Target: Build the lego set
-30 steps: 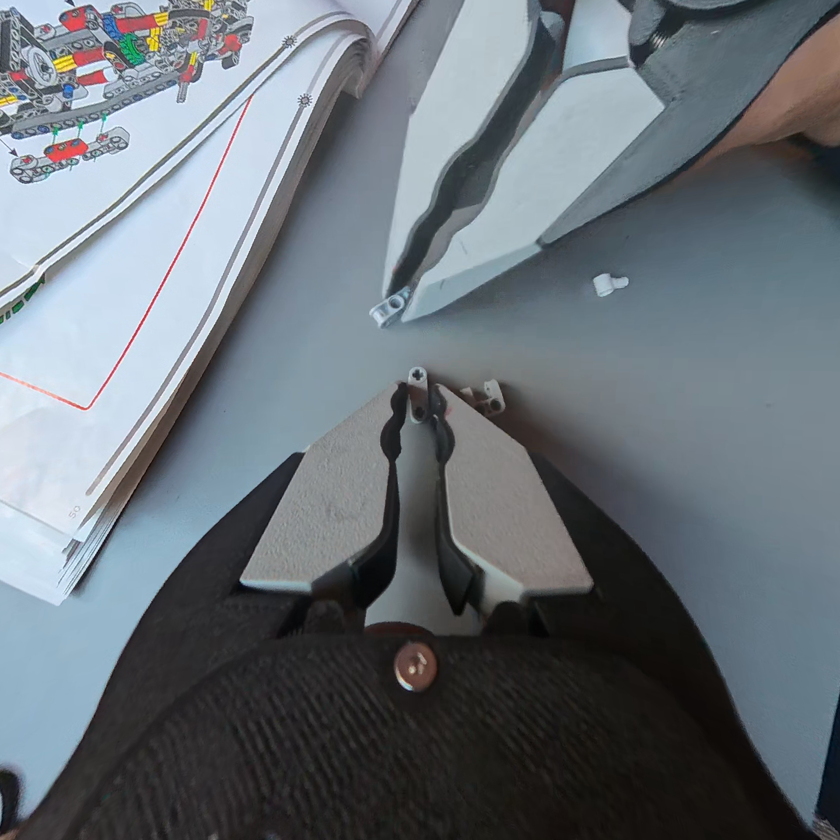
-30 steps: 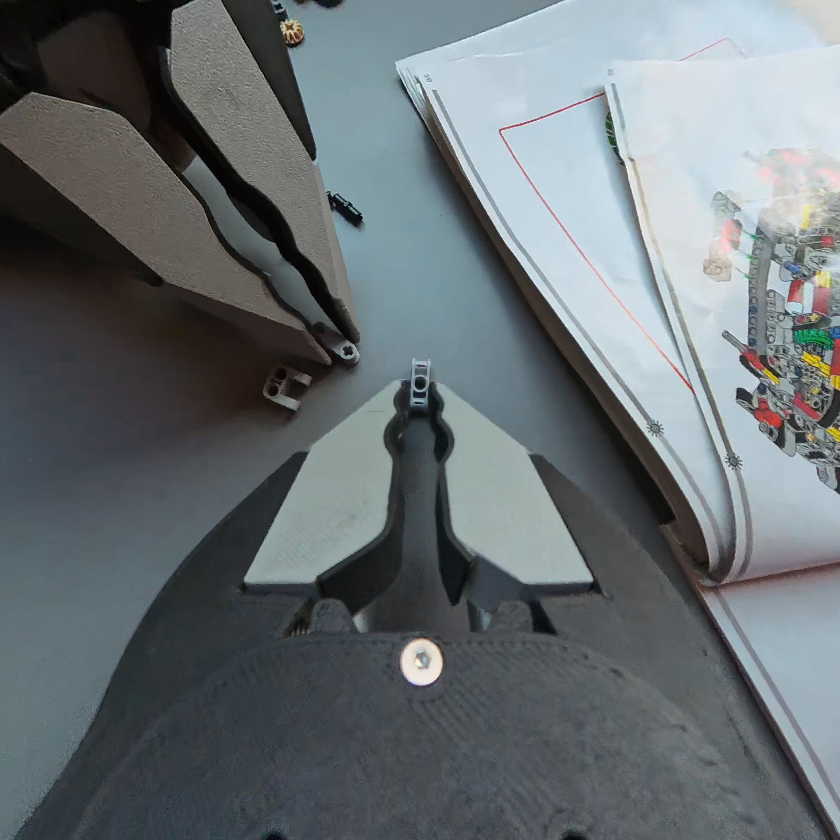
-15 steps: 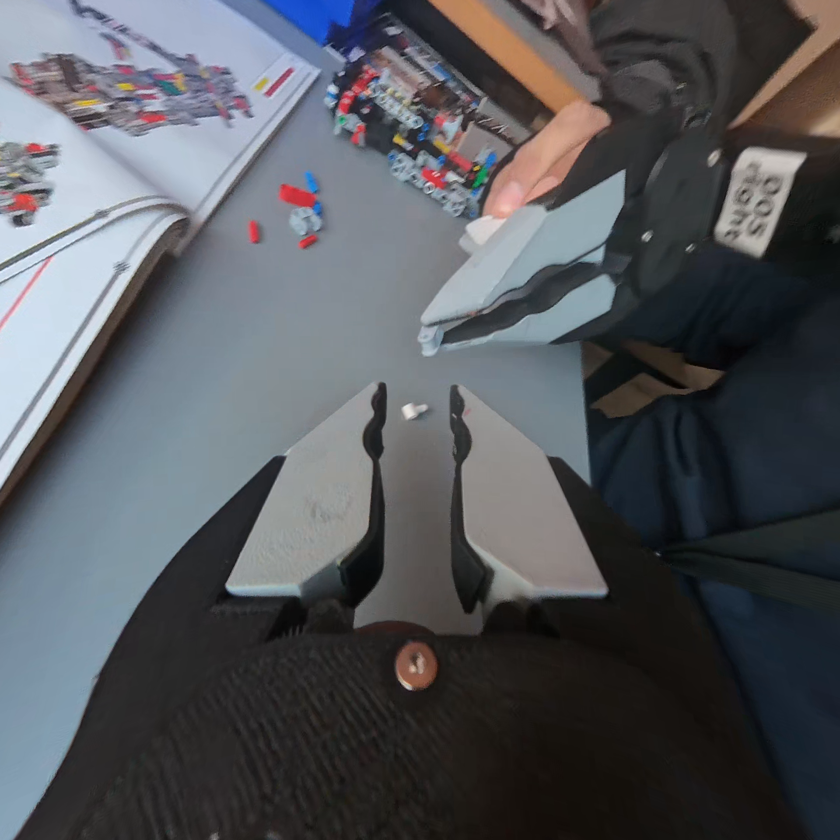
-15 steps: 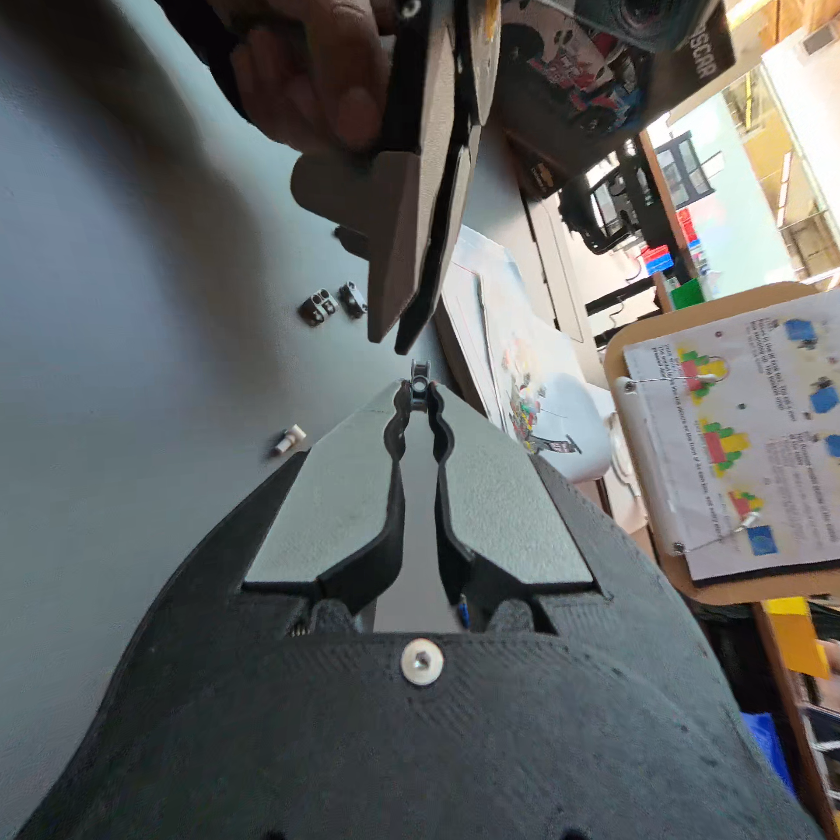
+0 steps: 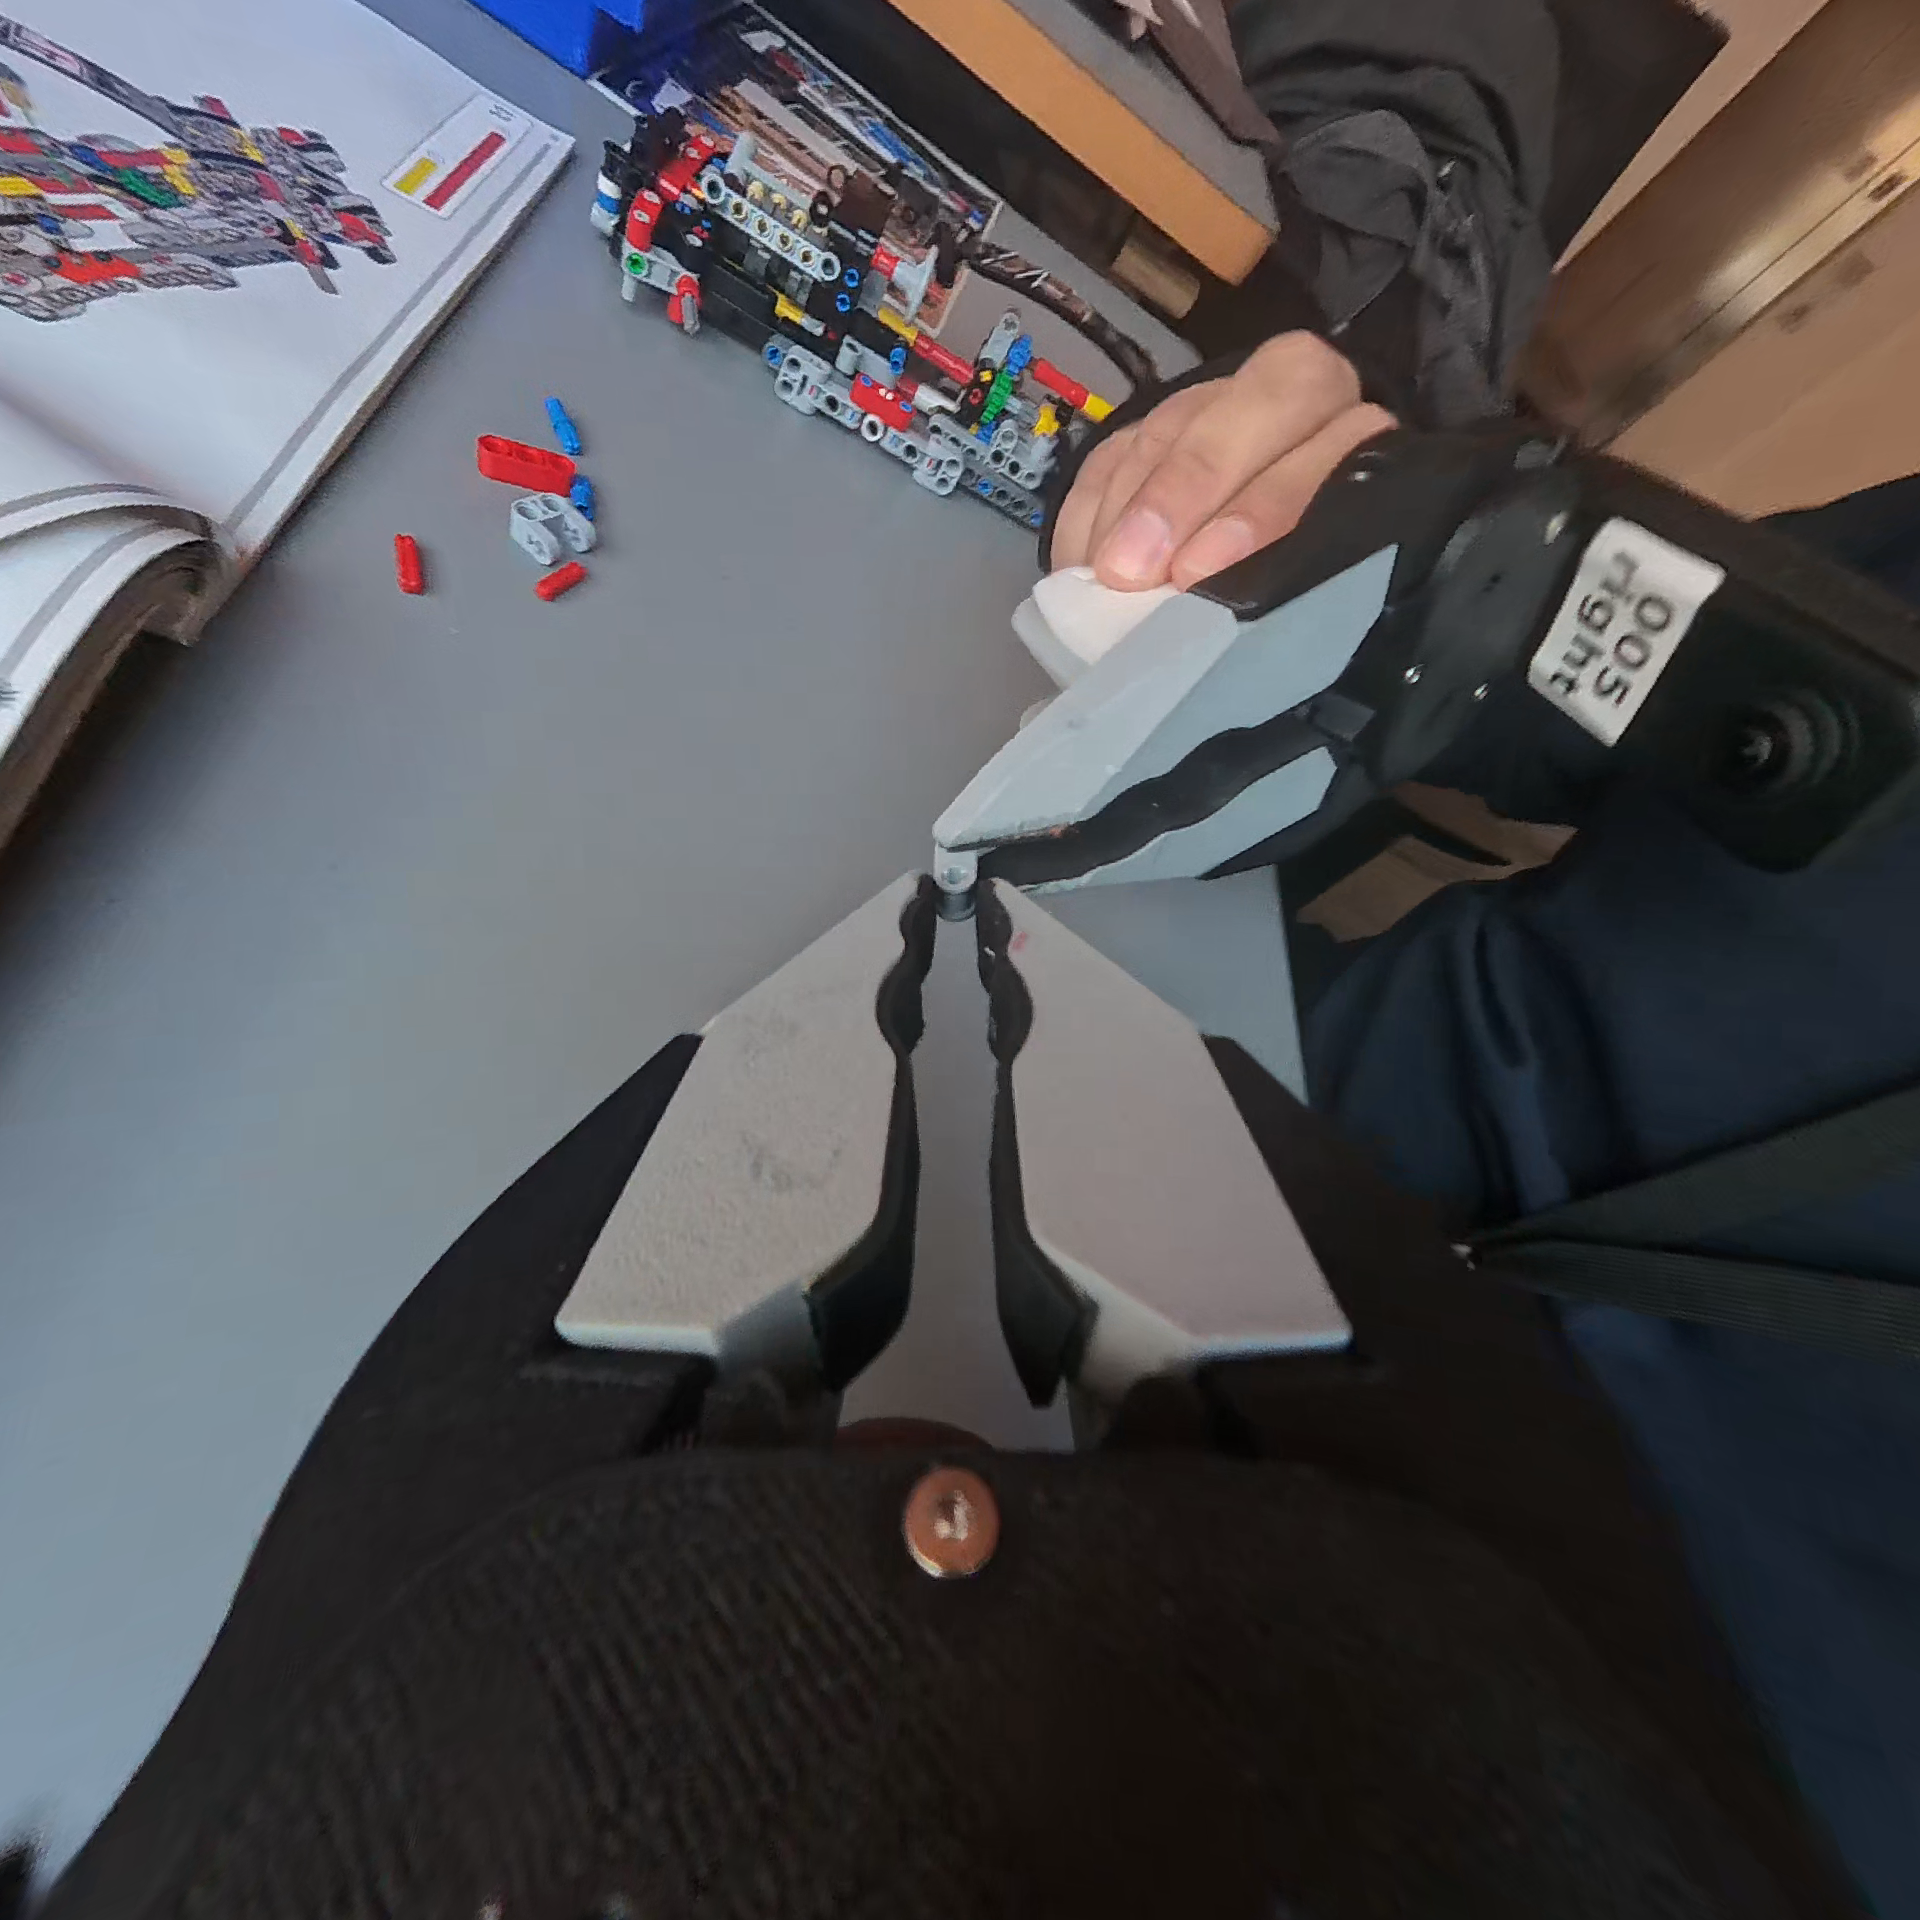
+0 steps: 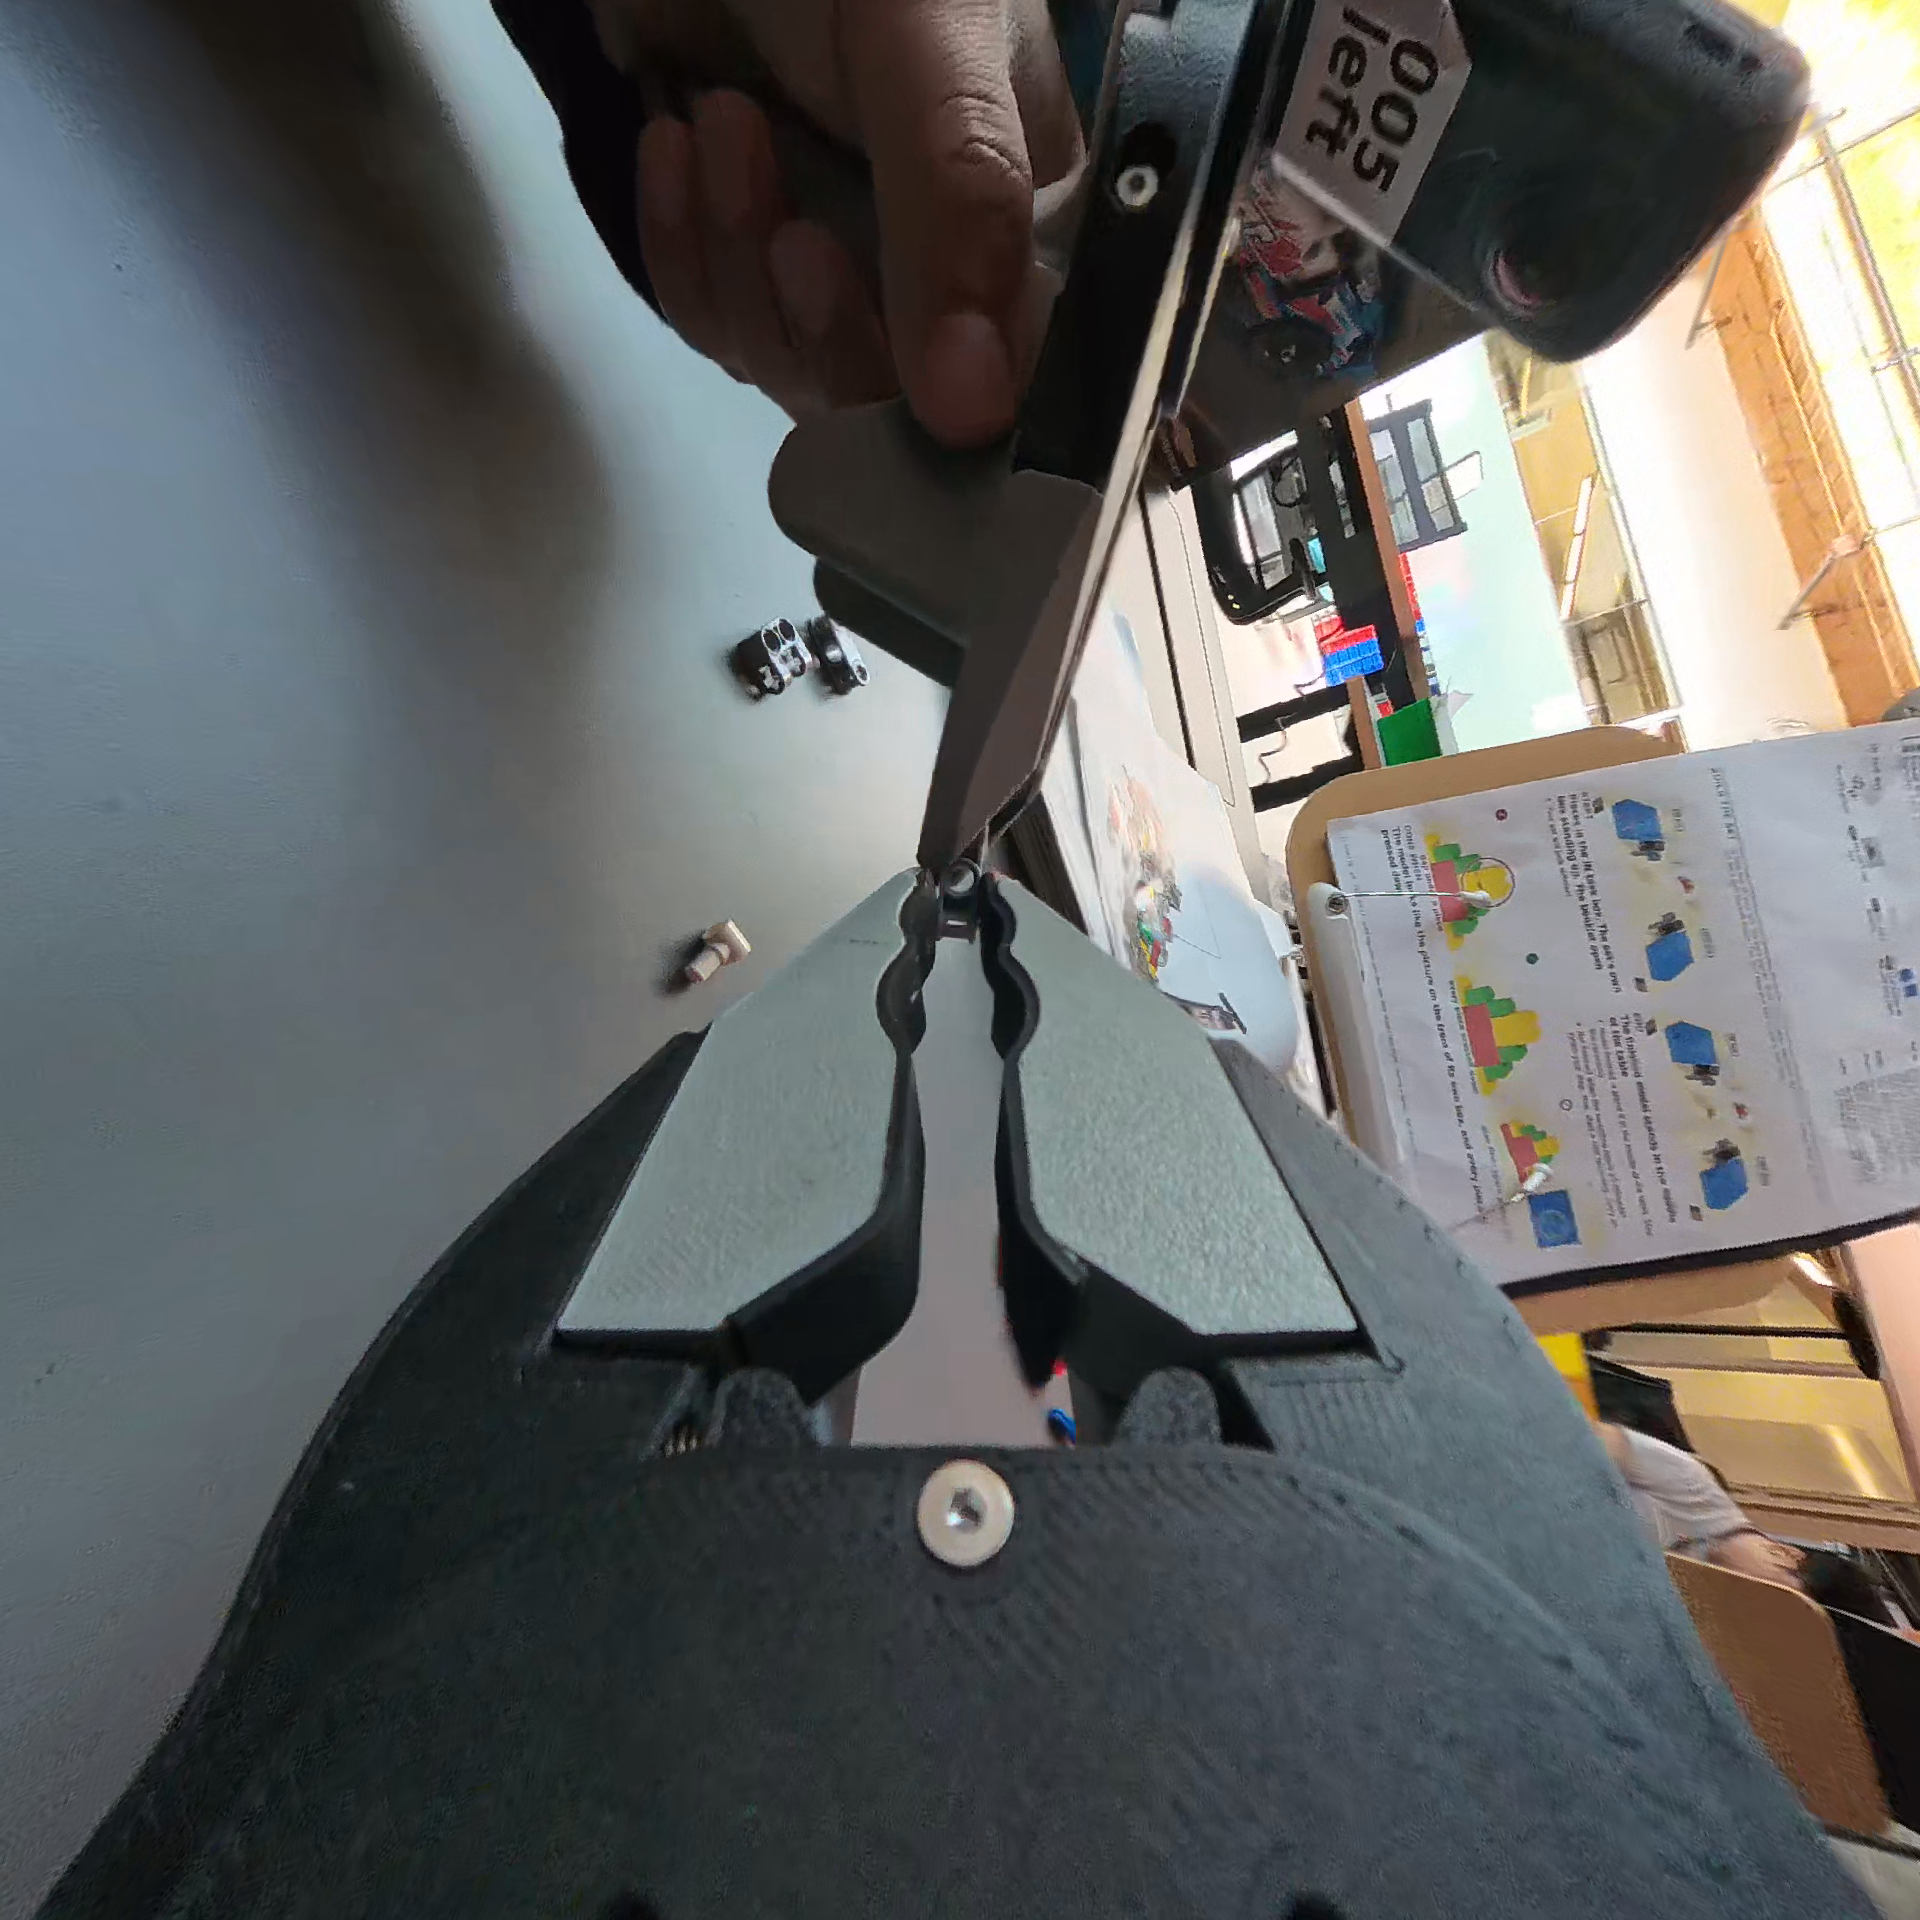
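Both hand-held grippers meet tip to tip above the grey worktop [image 5: 312, 935]. Left hand-held gripper [image 5: 953, 906] pinches a small grey connector piece [image 5: 953, 902]; right hand-held gripper [image 6: 954, 906] pinches its own dark connector [image 6: 957, 902], prob. so the two pcs line up. Loose bricks [image 5: 540, 499], instruction booklet [image 5: 156, 343] lie well apart.

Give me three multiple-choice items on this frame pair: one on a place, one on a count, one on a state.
1. Where is the open instruction booklet in the left wrist view?
A. upper left
B. lower right
C. hidden under a gripper

2. How many loose red pieces lie on the grey table beside the booklet?
A. none
B. three
C. seven

3. How do the two grippers stand?
A. far apart
B. tip to tip
C. both lying flat on the table

Key: 1 A, its pages fill that corner. 2 B, one long and two short. 3 B, the left gripper and the right gripper meet at a small grey connector piece.
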A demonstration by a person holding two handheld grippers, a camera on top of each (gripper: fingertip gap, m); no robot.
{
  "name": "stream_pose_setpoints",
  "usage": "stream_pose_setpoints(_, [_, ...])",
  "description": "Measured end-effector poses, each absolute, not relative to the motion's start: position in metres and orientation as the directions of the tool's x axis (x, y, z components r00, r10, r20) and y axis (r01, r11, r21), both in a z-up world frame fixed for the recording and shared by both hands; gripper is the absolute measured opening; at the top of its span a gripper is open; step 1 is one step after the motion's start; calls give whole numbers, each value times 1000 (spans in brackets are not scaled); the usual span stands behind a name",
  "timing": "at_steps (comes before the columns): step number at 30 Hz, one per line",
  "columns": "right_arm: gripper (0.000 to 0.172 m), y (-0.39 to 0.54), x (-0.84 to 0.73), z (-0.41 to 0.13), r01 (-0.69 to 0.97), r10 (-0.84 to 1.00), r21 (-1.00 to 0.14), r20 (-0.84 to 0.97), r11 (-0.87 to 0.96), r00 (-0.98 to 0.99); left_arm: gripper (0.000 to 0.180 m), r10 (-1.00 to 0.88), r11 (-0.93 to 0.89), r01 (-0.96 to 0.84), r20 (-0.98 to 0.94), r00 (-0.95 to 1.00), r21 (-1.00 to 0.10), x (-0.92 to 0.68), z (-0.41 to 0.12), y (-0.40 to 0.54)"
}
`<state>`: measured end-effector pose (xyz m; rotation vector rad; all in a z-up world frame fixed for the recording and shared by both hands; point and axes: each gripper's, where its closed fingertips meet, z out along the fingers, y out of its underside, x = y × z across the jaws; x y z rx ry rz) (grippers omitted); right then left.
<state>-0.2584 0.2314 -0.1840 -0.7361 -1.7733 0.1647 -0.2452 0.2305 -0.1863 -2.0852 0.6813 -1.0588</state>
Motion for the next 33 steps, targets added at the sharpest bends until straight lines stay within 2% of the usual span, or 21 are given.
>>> stream_pose_setpoints(3, [6, 228, -264, -186, 368, 696, -609, 696, 703, -178, 5, -724, -540, -238, 302, 620, -807, -258, -191, 232])
stream_pose_setpoints(6, [12, 220, -269, -177, 304, 861, -807, 451, 506, -234, 5, -749, -420, -303, 138, 647, -855, -267, -186, 232])
stream_pose_setpoints(9, [17, 219, -277, -170, 274, 929, -911, 227, 309, -293, 5, -727, -343, -349, 11, 687, -872, -277, -181, 237])
stream_pose_setpoints(12, [16, 229, -288, -167, 271, 947, -934, 154, 233, -281, 5, -656, -306, -365, -83, 750, -879, -289, -181, 249])
stream_pose_setpoints(15, [16, 253, -297, -179, 343, 980, -926, 106, 159, -169, 5, -558, -344, -367, -127, 820, -864, -299, -192, 262])
stream_pose_setpoints(21, [10, 275, -301, -191, 374, 988, -920, -146, -119, -43, 5, -506, -348, -351, -141, 851, -869, -300, -194, 269])
stream_pose_setpoints(31, [13, 269, -304, -181, 310, 965, -923, -258, -229, -55, 5, -441, -319, -338, -176, 880, -885, -304, -188, 279])
stream_pose_setpoints(33, [17, 274, -303, -180, 295, 963, -922, -269, -251, -22, 5, -444, -302, -336, -180, 878, -892, -302, -185, 278])
